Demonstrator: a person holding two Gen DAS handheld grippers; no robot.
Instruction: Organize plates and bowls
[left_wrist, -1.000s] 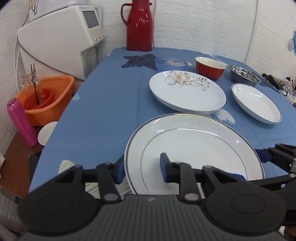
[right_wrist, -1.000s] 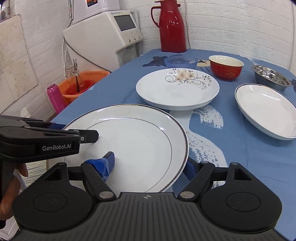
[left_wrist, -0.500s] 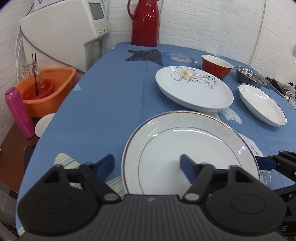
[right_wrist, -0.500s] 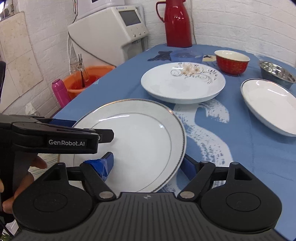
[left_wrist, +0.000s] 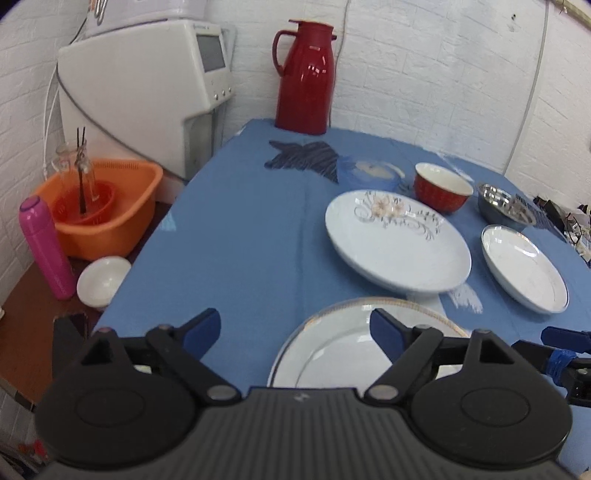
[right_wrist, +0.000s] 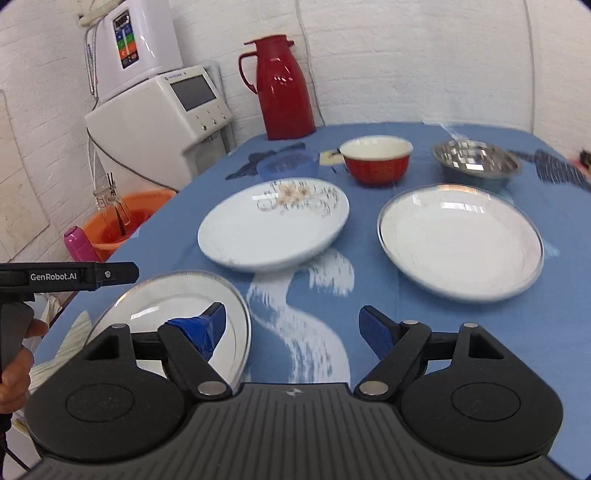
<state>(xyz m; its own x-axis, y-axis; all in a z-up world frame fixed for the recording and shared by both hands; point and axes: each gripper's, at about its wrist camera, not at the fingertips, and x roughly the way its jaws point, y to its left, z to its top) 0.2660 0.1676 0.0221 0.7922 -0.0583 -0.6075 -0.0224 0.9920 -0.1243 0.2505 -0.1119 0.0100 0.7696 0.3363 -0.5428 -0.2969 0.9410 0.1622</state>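
Observation:
A large gold-rimmed white plate (left_wrist: 343, 350) (right_wrist: 177, 299) lies flat on the blue tablecloth at the near edge. My left gripper (left_wrist: 295, 328) stands open above its left rim and holds nothing. My right gripper (right_wrist: 291, 328) is open too, its left finger over the plate's right side, nothing gripped. Beyond lie a floral plate (left_wrist: 397, 238) (right_wrist: 273, 221), a silver-rimmed deep plate (left_wrist: 524, 267) (right_wrist: 460, 240), a red bowl (left_wrist: 441, 186) (right_wrist: 376, 158), a steel bowl (left_wrist: 504, 203) (right_wrist: 476, 158) and a blue bowl (left_wrist: 369, 173) (right_wrist: 288, 164).
A red thermos (left_wrist: 304, 77) (right_wrist: 280, 86) stands at the table's far edge beside a white appliance (left_wrist: 147, 88) (right_wrist: 159, 114). Left of the table sit an orange basin (left_wrist: 99, 206), a pink bottle (left_wrist: 44, 247) and a small white bowl (left_wrist: 103, 282). A hand (right_wrist: 14, 373) holds the left gripper.
The left gripper let go of the large plate's rim, opened wide and pulled back to the left. Both grippers rose and drew back; the plate now rests on the cloth.

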